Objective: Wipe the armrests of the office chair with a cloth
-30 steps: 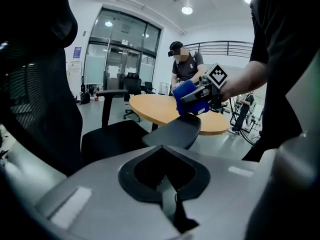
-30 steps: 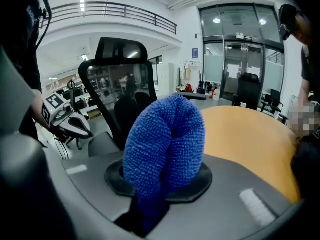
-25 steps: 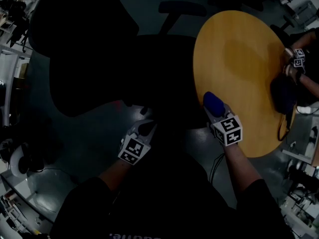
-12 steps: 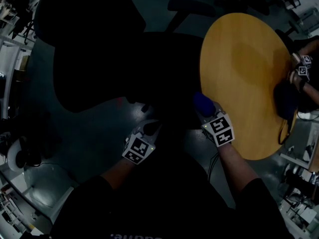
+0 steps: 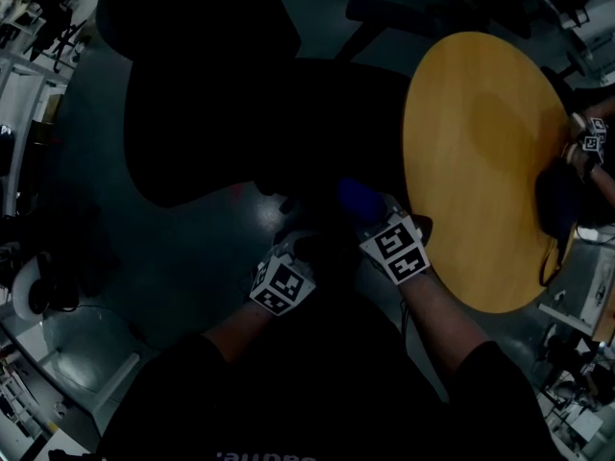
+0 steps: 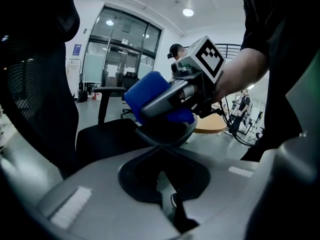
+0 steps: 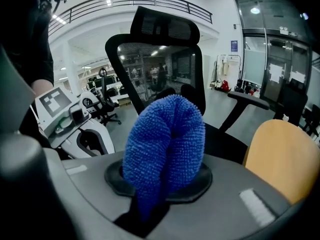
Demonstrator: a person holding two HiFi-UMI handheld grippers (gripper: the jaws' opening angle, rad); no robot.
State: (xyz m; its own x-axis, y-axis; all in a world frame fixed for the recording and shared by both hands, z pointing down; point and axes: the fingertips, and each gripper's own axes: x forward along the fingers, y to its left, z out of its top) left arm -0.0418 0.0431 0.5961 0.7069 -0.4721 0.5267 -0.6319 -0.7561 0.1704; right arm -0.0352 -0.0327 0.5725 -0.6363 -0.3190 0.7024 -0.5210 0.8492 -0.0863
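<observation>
The office chair (image 5: 259,113) stands side-on before the person, its backrest (image 7: 160,69) to the left and its seat (image 5: 336,113) to the right of that. The near armrest (image 6: 165,133) is on the chair's side closest to the person, and the far armrest (image 5: 384,12) lies across the seat. The cloth (image 7: 165,144) sits between the jaws of the right gripper (image 7: 155,194) and rests on top of the near armrest. The left gripper (image 6: 165,184) is just left of the cloth, with that armrest right before its jaws. A round table (image 5: 490,161) stands to the right of the chair, close to the seat. Another person's hand (image 5: 581,147) is at the table's edge farthest from the chair.
</observation>
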